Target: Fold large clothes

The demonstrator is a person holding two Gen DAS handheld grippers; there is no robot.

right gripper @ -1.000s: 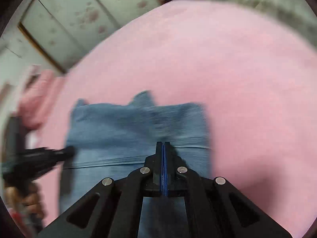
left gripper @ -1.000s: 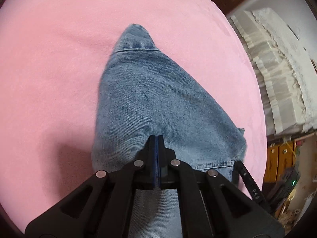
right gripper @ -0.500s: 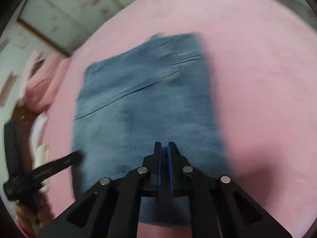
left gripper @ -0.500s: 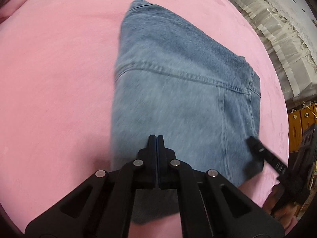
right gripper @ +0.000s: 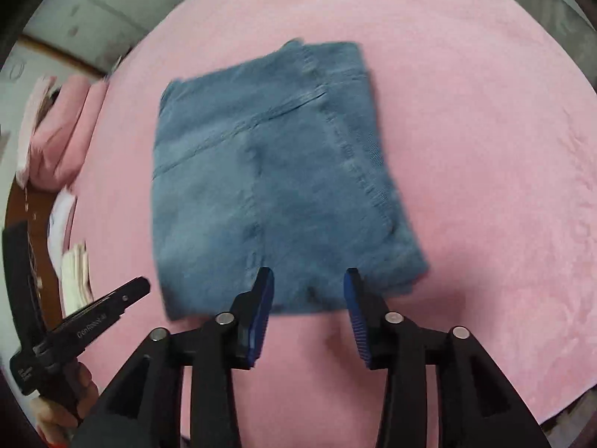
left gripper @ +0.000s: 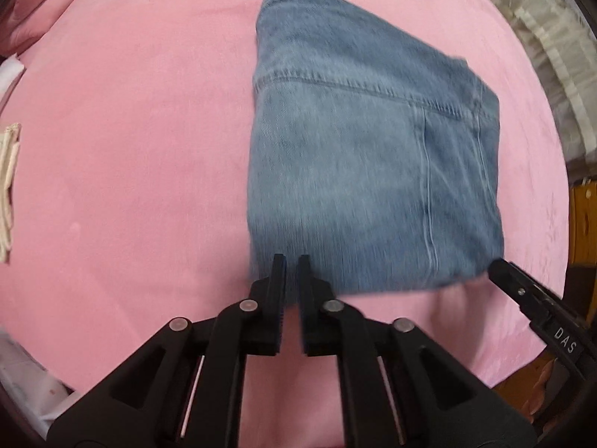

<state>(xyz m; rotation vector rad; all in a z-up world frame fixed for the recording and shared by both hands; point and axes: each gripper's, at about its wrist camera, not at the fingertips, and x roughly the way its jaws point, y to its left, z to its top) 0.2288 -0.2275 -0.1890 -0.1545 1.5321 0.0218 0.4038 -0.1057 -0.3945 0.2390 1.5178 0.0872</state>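
Observation:
The blue jeans [left gripper: 358, 171] lie folded into a flat rectangle on the pink bedspread [left gripper: 130, 149]. My left gripper [left gripper: 293, 261] hovers over the near left corner of the jeans. Its jaws are opening with a narrow gap, and no cloth is pinched between them. My right gripper [right gripper: 308, 274] hangs above the near edge of the jeans [right gripper: 261, 171]. Its blue pads [right gripper: 261, 298] are opening wide and nothing is between them. The left wrist view shows a right gripper finger [left gripper: 522, 291] by the jeans' near right corner. The left gripper [right gripper: 108, 306] appears at the left of the right wrist view.
Pink pillows [right gripper: 63, 130] are stacked past the bed's far left side, with white and cream cloth [right gripper: 74, 268] below them. A pale ruffled curtain [left gripper: 541, 26] and wooden furniture [left gripper: 582, 224] stand beyond the right side. A person's hand [right gripper: 56, 410] holds the left gripper.
Both grippers were shut on the denim and carried it over into a fold. Now the jeans lie flat, both grippers have let go, opened and drawn back from the near edge.

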